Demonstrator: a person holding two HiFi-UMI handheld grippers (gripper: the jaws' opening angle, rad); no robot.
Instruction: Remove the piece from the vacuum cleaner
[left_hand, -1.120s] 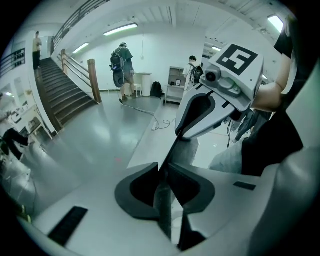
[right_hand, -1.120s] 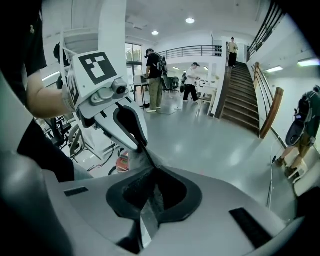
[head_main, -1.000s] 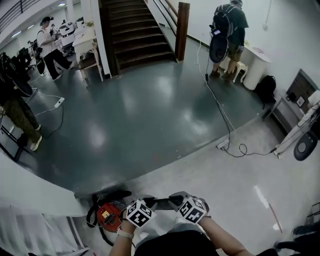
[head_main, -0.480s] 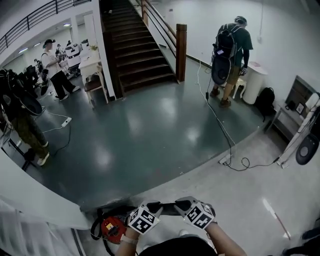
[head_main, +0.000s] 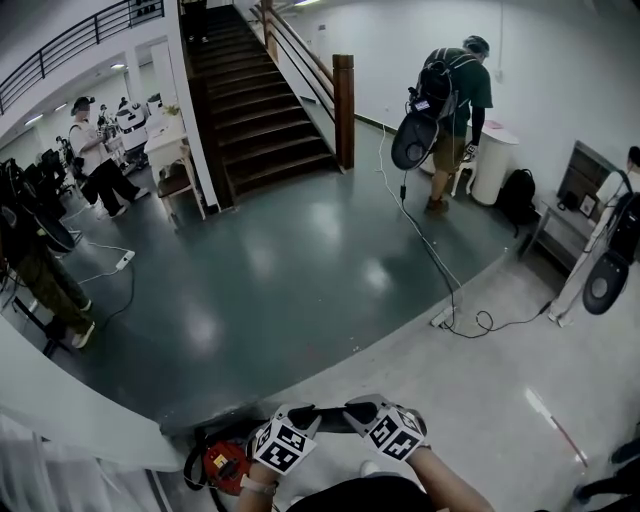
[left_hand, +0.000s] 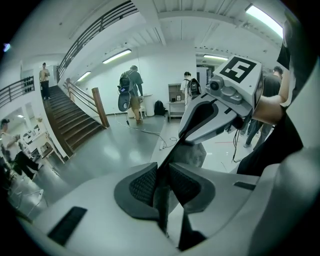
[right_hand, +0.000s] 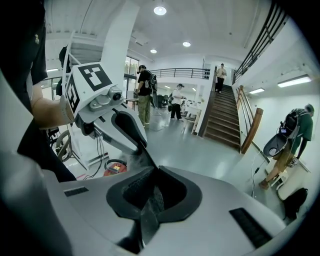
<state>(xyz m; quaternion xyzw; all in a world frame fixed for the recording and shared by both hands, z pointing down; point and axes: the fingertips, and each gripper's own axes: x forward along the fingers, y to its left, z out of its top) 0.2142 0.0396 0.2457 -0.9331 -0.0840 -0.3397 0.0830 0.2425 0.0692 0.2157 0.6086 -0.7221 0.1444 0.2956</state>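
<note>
Low in the head view my two grippers meet tip to tip over the pale floor. The left gripper (head_main: 305, 417) and right gripper (head_main: 352, 411) both hold a flat dark grey piece (head_main: 328, 417) from opposite ends. In the left gripper view the piece (left_hand: 160, 197) stands edge-on between the pads of the left gripper (left_hand: 162, 175), whose jaws are opening slightly; the right gripper (left_hand: 184, 141) clamps its far end. In the right gripper view the right gripper (right_hand: 152, 189) is shut on the piece (right_hand: 146, 216). The red vacuum cleaner (head_main: 226, 464) sits on the floor to my left.
A white counter edge (head_main: 70, 405) runs at the left. A cable and power strip (head_main: 445, 317) lie on the floor ahead. A person with a backpack (head_main: 450, 90) stands near the staircase (head_main: 245, 110); other people stand at far left (head_main: 40, 265) and right (head_main: 610, 250).
Both grippers have stayed joined on the piece. The head view has tilted up a little, so the vacuum cleaner sits lower in frame. The person with the backpack has stepped left.
</note>
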